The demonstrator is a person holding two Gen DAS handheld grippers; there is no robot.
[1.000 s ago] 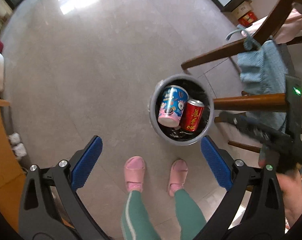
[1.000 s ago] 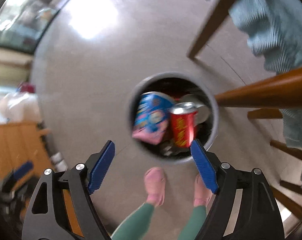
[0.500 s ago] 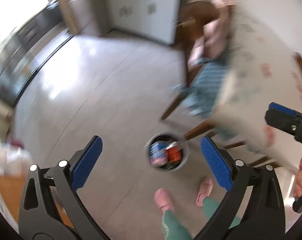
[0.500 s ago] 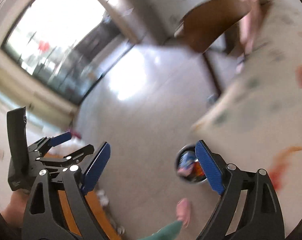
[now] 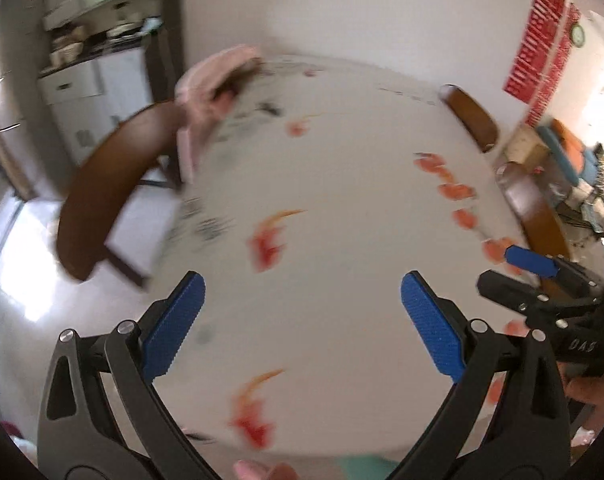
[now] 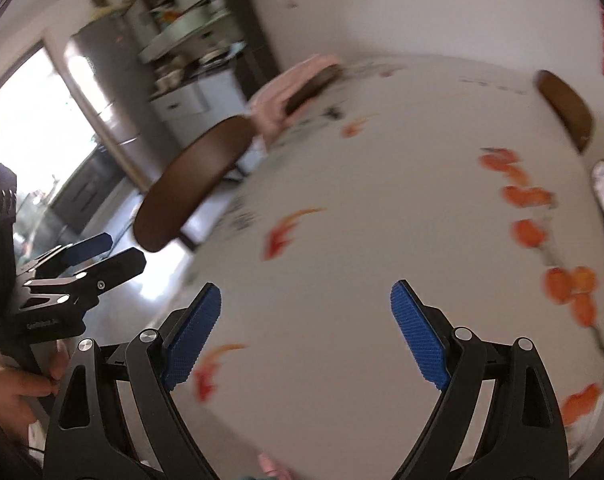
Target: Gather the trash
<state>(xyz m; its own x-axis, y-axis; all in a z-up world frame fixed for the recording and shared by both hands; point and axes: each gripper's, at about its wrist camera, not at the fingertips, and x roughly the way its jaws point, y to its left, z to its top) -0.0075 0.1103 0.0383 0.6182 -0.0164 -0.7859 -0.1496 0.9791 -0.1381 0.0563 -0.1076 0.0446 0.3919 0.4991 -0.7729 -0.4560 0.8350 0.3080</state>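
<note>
Both views are blurred by motion and look over a white tablecloth with red-orange fish prints [image 5: 342, 184] [image 6: 382, 216]. My left gripper [image 5: 300, 324] is open and empty above the near part of the table. My right gripper [image 6: 304, 336] is open and empty above the same table. The right gripper also shows at the right edge of the left wrist view [image 5: 542, 280], and the left gripper shows at the left edge of the right wrist view [image 6: 74, 268]. No trash item and no bin is in view.
A brown wooden chair [image 5: 110, 184] [image 6: 190, 184] stands at the table's left side with a pink cloth [image 5: 210, 76] over a further chair. Another chair back [image 5: 472, 120] is at the far right. White cabinets [image 5: 86, 92] and a fridge [image 6: 98, 92] are behind.
Both grippers have swung up from the floor bin, which held a snack tube and a red can, to face the tabletop. The bin has left both views. Both stay open.
</note>
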